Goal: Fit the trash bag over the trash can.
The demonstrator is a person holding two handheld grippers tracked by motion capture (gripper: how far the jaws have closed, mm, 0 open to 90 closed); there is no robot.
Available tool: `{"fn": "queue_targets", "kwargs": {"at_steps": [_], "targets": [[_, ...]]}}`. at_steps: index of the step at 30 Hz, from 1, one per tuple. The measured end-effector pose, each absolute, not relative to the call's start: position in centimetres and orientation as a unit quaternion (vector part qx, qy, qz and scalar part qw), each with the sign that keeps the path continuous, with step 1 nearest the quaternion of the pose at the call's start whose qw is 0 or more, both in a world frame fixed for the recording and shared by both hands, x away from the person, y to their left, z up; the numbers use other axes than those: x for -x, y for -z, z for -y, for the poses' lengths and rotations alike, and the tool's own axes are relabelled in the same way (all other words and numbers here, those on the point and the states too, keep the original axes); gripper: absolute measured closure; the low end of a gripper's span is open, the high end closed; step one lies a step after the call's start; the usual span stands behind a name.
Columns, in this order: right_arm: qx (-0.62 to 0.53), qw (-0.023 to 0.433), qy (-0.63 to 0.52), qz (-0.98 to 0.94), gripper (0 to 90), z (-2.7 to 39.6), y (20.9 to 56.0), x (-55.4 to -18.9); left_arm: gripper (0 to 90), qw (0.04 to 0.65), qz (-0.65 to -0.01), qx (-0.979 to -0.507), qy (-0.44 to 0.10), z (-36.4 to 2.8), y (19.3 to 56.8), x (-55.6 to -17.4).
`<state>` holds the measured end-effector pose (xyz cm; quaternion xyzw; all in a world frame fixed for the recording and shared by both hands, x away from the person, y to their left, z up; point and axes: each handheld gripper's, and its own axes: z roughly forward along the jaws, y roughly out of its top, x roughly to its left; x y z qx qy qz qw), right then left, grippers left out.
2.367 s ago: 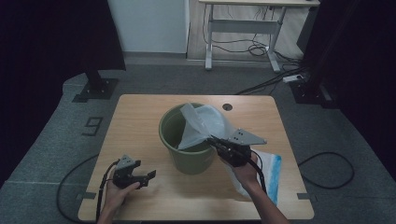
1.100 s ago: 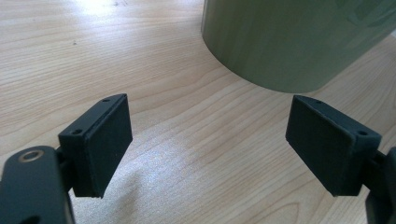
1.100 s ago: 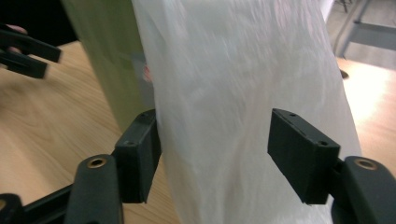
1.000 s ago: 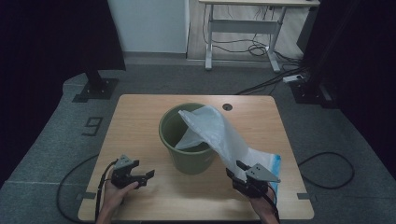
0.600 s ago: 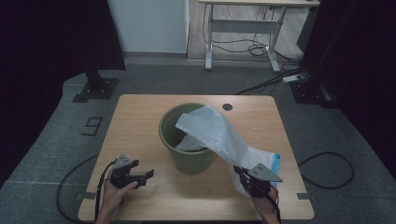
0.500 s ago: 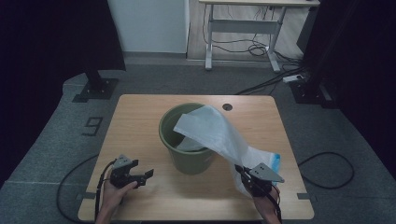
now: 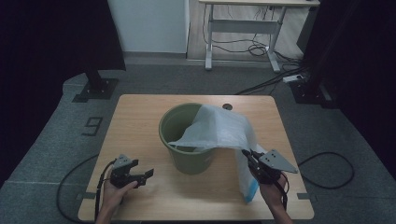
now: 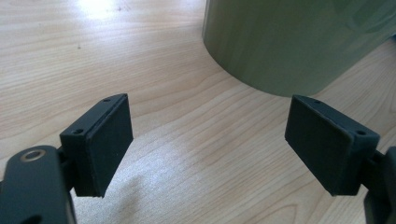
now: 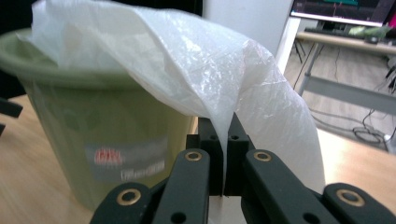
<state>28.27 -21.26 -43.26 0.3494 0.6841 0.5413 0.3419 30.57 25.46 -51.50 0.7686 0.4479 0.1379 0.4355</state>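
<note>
An olive-green bucket (image 7: 187,151) stands at the middle of the wooden table (image 7: 140,116). A thin white plastic bag (image 7: 219,130) drapes out of it over the right rim. My right gripper (image 7: 246,154) hovers to the bucket's right, shut on the bag's hanging edge. In the right gripper view the film (image 9: 187,70) runs down between the closed jaws of that gripper (image 9: 224,140), with the bucket (image 9: 93,135) to the left. My left gripper (image 7: 147,175) rests low at the front left, open. Its jaws (image 8: 212,130) stand wide apart with bare table between them, facing the bucket's wall (image 8: 289,42).
A white-and-blue flat pack (image 7: 250,189) lies on the table under the right gripper. A small round hole (image 7: 227,107) sits near the table's far edge. A desk frame (image 7: 243,28) and cables (image 7: 327,168) are on the floor beyond.
My right gripper drew the bag out toward the front right, closed on its edge, and has now risen, lifting that edge. The left gripper stayed in place.
</note>
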Motion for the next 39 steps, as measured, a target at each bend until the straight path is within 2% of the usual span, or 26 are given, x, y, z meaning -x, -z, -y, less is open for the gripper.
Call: {"fn": "queue_targets", "kwargs": {"at_steps": [11,22,25,29,39], "targets": [[-0.327,0.351,-0.557,-0.677,88.6,19.8,40.2,-29.5,15.2,0.458,-0.439,-0.758,-0.151,-24.6,49.0,-29.6],[-0.311,0.341,-0.556,-0.692,88.6,18.9,39.6,-30.5,14.9,0.471,-0.451,-0.732,-0.198,-23.7,44.9,-28.7],[-0.311,0.338,-0.555,-0.693,88.6,18.9,39.4,-30.6,14.9,0.489,-0.448,-0.715,-0.220,-22.7,42.5,-28.3],[-0.309,0.327,-0.562,-0.694,88.6,18.9,38.5,-30.6,15.0,0.503,-0.424,-0.716,-0.233,-21.0,39.9,-28.0],[-0.302,0.327,-0.560,-0.699,88.6,18.3,37.1,-30.8,15.5,0.508,-0.384,-0.732,-0.242,-16.9,37.9,-29.1]]}}
